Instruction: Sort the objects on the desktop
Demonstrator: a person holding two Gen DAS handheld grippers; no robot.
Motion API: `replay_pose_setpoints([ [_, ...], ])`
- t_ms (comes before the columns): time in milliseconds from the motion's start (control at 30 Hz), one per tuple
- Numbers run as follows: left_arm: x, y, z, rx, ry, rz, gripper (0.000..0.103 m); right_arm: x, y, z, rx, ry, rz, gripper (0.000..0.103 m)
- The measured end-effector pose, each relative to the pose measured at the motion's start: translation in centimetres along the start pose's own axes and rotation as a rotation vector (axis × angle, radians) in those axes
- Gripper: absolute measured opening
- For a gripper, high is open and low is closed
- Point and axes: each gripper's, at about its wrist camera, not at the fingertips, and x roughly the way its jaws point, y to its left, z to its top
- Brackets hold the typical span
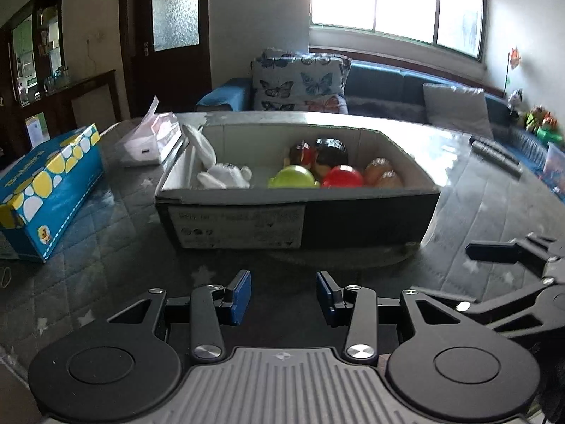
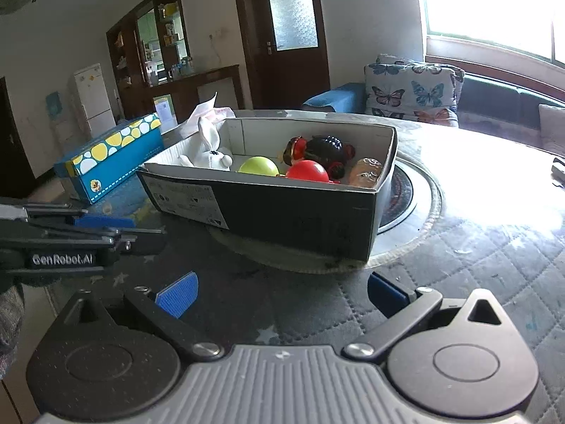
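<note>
Left wrist view: left claw [image 1: 283,295] low over the quilted surface [image 1: 116,275], blue pads apart, nothing between them. Aimed squarely at the near wall of the cardboard box [image 1: 300,221], probably because the box serves as the collecting bin. Inside, packed together so all fit: white plush rabbit [image 1: 220,171] at the left end, green ball [image 1: 291,176] and red ball [image 1: 342,176] against the near wall, a dark toy [image 1: 330,152] behind them, brownish items [image 1: 383,173] at the right end. Blue tissue box [image 1: 53,183] standing apart to the left, and a white tissue pack [image 1: 148,145] beyond it near the box's far left corner, likely left outside as things that belong on the surface. Part of the right claw [image 1: 508,251] visible at the right edge, level with the left one.

Right wrist view: right claw [image 2: 282,295] also low, pads wide apart and empty, pointing at the box's [image 2: 282,219] near right corner. Box resting on a round mat or turntable [image 2: 416,205], which keeps it central and within reach of both sides. Same toys inside: rabbit [image 2: 210,155], green ball [image 2: 259,166], red ball [image 2: 306,171]. Left claw [image 2: 106,222] seen edge-on at the left. Nothing loose close by; sorting judged near its end, both claws apparently drawn back and idle.
</note>
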Motion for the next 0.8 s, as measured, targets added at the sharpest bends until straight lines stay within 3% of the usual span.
replay_pose_setpoints([
  [200, 0.3, 0.3, -0.7, -0.008, 0.035, 0.008, 0.043, -0.1, 0.0, -0.4, 0.01, 0.003, -0.001, 0.103],
  [800, 0.5, 0.0, -0.7, 0.0, 0.022, 0.089, 0.043, 0.9, 1.1, -0.2, 0.016, 0.032, 0.009, 0.103],
])
